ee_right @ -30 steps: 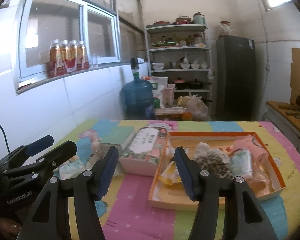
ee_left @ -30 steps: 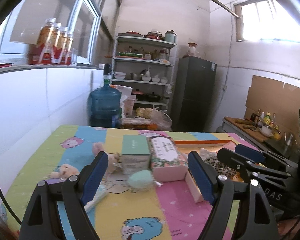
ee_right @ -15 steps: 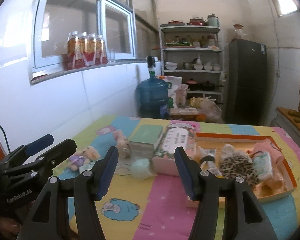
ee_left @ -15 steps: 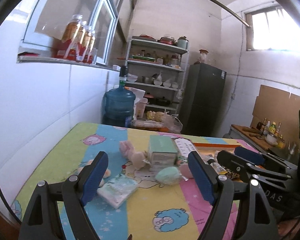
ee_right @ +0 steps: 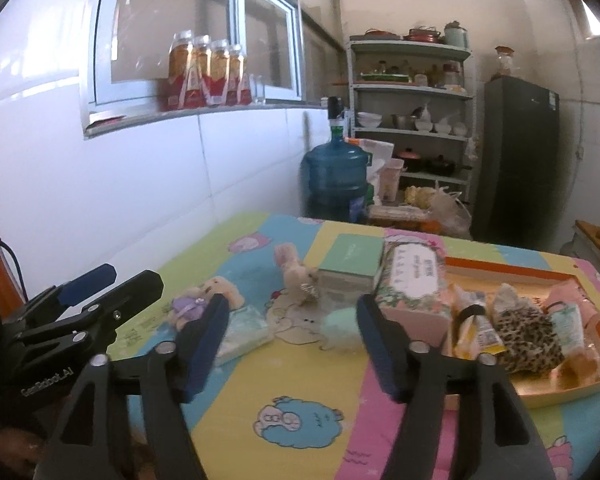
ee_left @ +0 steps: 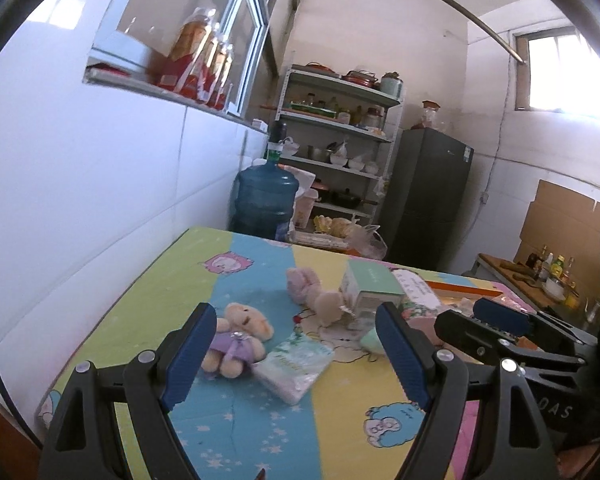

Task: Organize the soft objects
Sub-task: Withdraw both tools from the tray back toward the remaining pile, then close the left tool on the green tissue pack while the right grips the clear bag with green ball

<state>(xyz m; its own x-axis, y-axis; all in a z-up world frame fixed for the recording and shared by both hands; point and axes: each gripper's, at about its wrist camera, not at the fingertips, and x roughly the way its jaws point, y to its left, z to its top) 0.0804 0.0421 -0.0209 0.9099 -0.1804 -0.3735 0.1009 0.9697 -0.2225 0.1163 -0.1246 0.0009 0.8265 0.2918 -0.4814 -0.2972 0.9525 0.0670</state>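
Note:
A small teddy bear in a purple dress (ee_left: 236, 338) lies on the colourful table cover, also in the right wrist view (ee_right: 204, 300). Beside it are a tissue pack (ee_left: 294, 364), a pink plush rabbit (ee_left: 314, 290) and a mint round soft thing (ee_right: 340, 326). An orange tray (ee_right: 540, 394) at the right holds a leopard-print pouch (ee_right: 526, 338) and several other soft items. My left gripper (ee_left: 296, 356) is open and empty, held above the near table edge facing the bear and tissue pack. My right gripper (ee_right: 292, 344) is open and empty, to its right.
A mint box (ee_right: 350, 264) and a floral tissue box (ee_right: 414, 284) stand mid-table. The white tiled wall (ee_left: 100, 200) runs along the table's left side. A blue water jug (ee_right: 334, 180), shelves (ee_right: 410, 120) and a dark fridge (ee_right: 516, 160) stand beyond the far edge.
Both grippers have pulled back and to the left from the table, so the bear, tissue pack and near table edge came into view. Both stayed open and empty.

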